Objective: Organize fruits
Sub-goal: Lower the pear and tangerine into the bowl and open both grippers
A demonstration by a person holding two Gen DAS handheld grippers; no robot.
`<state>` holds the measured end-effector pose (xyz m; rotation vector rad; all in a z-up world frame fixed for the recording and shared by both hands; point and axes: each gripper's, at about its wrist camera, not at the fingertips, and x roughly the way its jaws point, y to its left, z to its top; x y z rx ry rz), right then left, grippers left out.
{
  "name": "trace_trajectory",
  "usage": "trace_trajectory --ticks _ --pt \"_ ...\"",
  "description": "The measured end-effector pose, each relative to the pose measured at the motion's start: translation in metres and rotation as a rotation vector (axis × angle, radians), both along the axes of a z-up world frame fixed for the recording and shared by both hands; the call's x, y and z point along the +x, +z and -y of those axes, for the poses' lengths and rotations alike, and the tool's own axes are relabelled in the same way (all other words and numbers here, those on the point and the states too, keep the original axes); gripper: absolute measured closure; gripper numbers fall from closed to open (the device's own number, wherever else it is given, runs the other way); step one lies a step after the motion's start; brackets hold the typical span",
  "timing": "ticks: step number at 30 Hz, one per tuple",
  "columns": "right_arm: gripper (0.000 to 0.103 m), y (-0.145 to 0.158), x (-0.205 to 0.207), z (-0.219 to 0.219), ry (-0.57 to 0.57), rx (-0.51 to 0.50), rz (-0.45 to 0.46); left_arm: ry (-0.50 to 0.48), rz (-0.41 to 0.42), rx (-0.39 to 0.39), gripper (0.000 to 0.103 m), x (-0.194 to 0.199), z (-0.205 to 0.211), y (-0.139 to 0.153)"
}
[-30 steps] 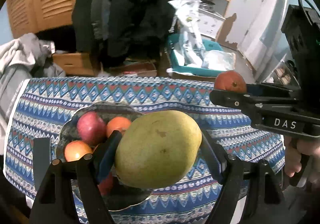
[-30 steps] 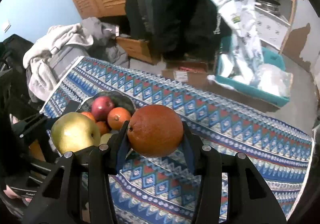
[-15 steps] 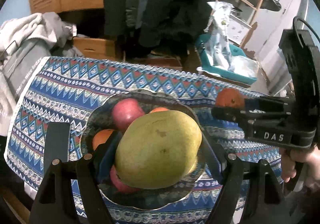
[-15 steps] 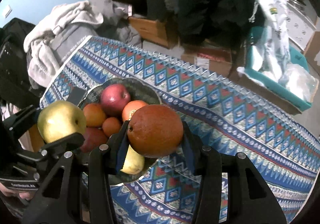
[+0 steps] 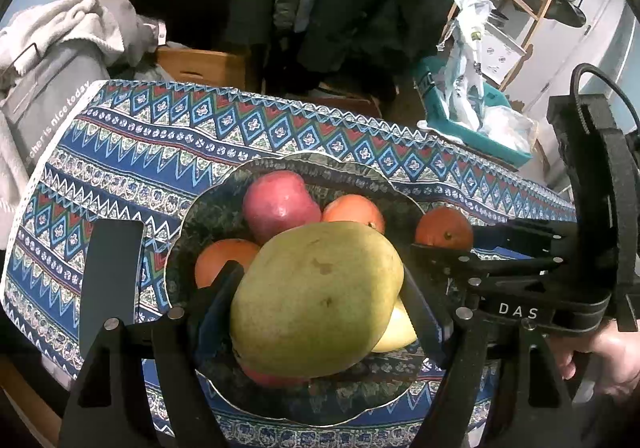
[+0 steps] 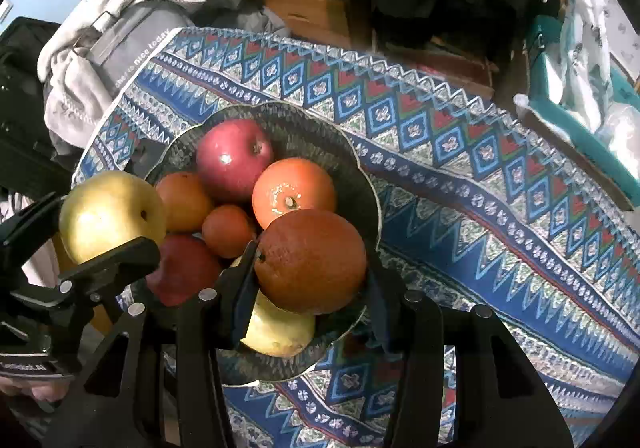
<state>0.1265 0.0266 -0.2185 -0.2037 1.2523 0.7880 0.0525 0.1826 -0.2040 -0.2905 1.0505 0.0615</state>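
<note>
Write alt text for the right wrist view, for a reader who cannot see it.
The right tool grips an orange above a dark bowl of apples and oranges on a patterned blue tablecloth. At left, the other tool holds a yellow-green mango.

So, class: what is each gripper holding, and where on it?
Left gripper: green mango, pads on its opposite sides. Right gripper: orange, likewise.
</note>
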Motion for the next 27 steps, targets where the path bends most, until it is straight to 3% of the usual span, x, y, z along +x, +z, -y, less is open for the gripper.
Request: trace_trajectory --ticks 9,21,23,27 --pt "0.052 -0.010 0.004 0.000 -0.012 0.017 -0.053 -0.002 -0.011 -0.006 0.023 0.002 0.001 -0.003" --pt "0.052 0.021 0.010 0.025 -0.074 0.072 -0.028 0.020 -0.078 -0.073 0.023 0.012 -0.002 -0.029" --pt "0.052 0.025 0.008 0.026 -0.075 0.078 -0.028 0.024 -0.098 -0.073 0.023 0.012 -0.001 -0.036" --pt "0.052 0.031 0.003 0.024 -0.060 0.075 -0.010 0.020 -0.064 -0.041 0.025 0.011 0.003 -0.027"
